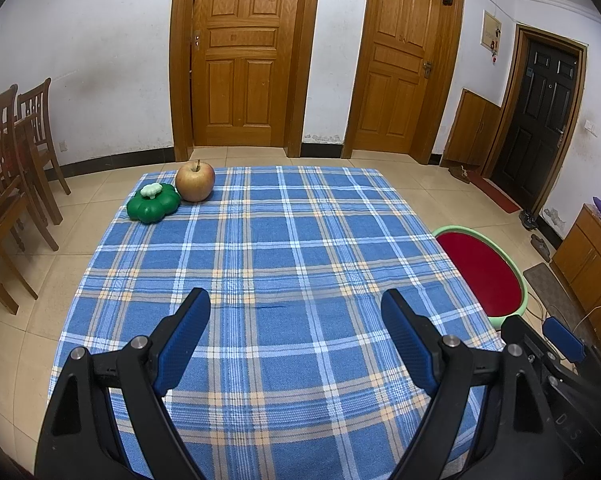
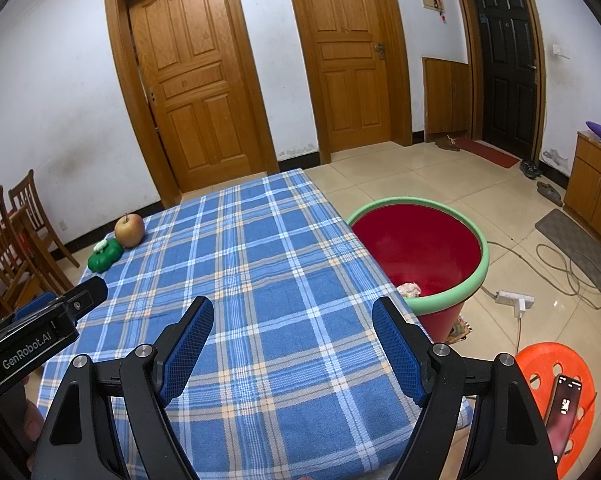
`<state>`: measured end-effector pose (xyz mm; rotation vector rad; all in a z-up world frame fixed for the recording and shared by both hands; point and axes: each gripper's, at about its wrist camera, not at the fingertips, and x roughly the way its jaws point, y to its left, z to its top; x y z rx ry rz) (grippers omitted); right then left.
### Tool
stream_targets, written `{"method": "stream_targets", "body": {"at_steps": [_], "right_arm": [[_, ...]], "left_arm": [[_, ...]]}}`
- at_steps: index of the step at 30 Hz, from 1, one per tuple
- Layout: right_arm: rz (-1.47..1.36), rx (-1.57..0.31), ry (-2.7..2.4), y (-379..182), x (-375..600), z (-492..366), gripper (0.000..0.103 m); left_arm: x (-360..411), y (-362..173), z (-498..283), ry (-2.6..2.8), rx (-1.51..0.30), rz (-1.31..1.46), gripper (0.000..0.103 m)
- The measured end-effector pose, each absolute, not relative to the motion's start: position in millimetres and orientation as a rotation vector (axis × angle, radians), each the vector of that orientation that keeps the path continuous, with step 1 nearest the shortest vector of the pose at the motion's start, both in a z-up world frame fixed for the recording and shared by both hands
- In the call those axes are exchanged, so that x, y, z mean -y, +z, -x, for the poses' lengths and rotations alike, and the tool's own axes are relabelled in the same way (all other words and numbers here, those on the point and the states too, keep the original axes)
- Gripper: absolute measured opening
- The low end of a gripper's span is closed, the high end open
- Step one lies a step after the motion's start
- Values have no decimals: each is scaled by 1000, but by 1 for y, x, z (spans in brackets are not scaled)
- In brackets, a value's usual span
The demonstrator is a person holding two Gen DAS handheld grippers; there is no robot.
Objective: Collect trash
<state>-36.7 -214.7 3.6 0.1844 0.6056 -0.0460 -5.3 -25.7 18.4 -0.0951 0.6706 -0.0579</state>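
A table under a blue plaid cloth (image 1: 284, 264) (image 2: 260, 280) fills both views. An apple (image 1: 195, 181) (image 2: 129, 230) and a green clover-shaped container (image 1: 153, 203) (image 2: 104, 256) sit at its far left corner. A red bucket with a green rim (image 1: 482, 276) (image 2: 420, 248) stands on the floor off the table's right edge, with a crumpled pale wad (image 2: 409, 290) inside. My left gripper (image 1: 296, 304) hovers open over the near cloth, nothing between its fingers. My right gripper (image 2: 292, 312) is likewise open and empty near the table's right side.
Wooden chairs (image 1: 8, 168) (image 2: 12, 240) stand to the left. An orange stool (image 2: 560, 384) with a phone (image 2: 564, 412) on it sits at the lower right. Cables and a power strip (image 2: 514, 300) lie on the tiled floor. Wooden doors (image 1: 236, 56) line the far wall.
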Motion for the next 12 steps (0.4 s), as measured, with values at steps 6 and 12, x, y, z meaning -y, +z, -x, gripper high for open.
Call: {"method": "stream_targets", "body": {"at_steps": [6, 12], "right_arm": [[-184, -606, -46, 3, 214, 37, 82], [-184, -607, -45, 4, 215, 37, 82]], "left_arm": [[25, 19, 4, -57, -671, 95, 86], [24, 19, 4, -56, -671, 95, 86]]}}
